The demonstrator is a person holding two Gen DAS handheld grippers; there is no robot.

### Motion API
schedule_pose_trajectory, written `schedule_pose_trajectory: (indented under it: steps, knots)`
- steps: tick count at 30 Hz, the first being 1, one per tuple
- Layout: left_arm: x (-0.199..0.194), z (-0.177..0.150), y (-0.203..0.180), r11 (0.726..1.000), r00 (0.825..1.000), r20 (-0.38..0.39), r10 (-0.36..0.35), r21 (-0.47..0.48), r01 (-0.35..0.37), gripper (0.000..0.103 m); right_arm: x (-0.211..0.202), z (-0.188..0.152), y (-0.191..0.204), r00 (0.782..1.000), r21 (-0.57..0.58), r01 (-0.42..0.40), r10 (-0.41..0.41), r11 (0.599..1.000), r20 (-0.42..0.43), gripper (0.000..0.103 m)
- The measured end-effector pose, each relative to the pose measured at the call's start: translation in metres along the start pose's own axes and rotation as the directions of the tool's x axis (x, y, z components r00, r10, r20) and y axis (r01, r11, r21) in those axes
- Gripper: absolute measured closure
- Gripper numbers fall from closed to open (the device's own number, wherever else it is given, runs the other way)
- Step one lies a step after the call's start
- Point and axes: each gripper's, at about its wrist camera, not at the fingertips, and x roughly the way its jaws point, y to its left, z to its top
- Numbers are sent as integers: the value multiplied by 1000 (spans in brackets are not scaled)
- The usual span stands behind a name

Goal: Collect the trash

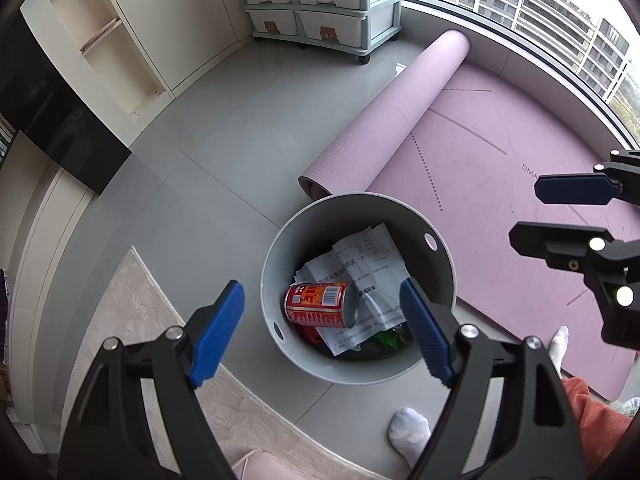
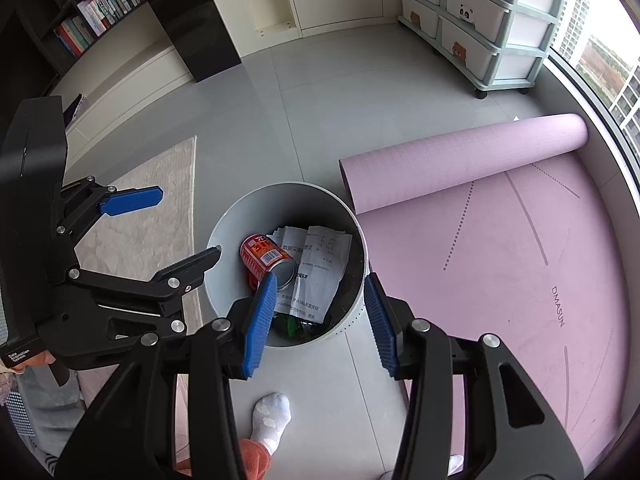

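A round grey bin (image 1: 440, 276) stands on the floor; it also shows in the right wrist view (image 2: 224, 240). Inside lie a red can (image 1: 320, 305) on its side, crumpled printed paper (image 1: 368, 264) and a green wrapper (image 1: 386, 338). The can (image 2: 266, 258) and paper (image 2: 320, 264) show in the right wrist view too. My left gripper (image 1: 324, 332) is open and empty above the bin's near rim. My right gripper (image 2: 320, 320) is open and empty above the bin; it appears at the right of the left wrist view (image 1: 560, 216). The left gripper shows in the right wrist view (image 2: 172, 224).
A partly rolled purple yoga mat (image 1: 500, 168) lies right of the bin. A pale rug (image 2: 152, 200) lies to its left. A drawer unit (image 1: 332, 4) on wheels stands by the window. The person's socked feet (image 1: 410, 432) are near the bin.
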Motion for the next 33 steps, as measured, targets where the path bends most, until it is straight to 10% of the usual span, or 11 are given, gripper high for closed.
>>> schedule_pose_trajectory:
  steps: [19,33]
  knots:
    - [-113,29,-24,998,999,36,38,-47,-37,18,-121,-6,-19,995,50,66,-70,997,67,36]
    - [-210,94,-95,990,997,76,8,142,-19,13,-259,-14,-71,960,236,172,-216,956,178,21]
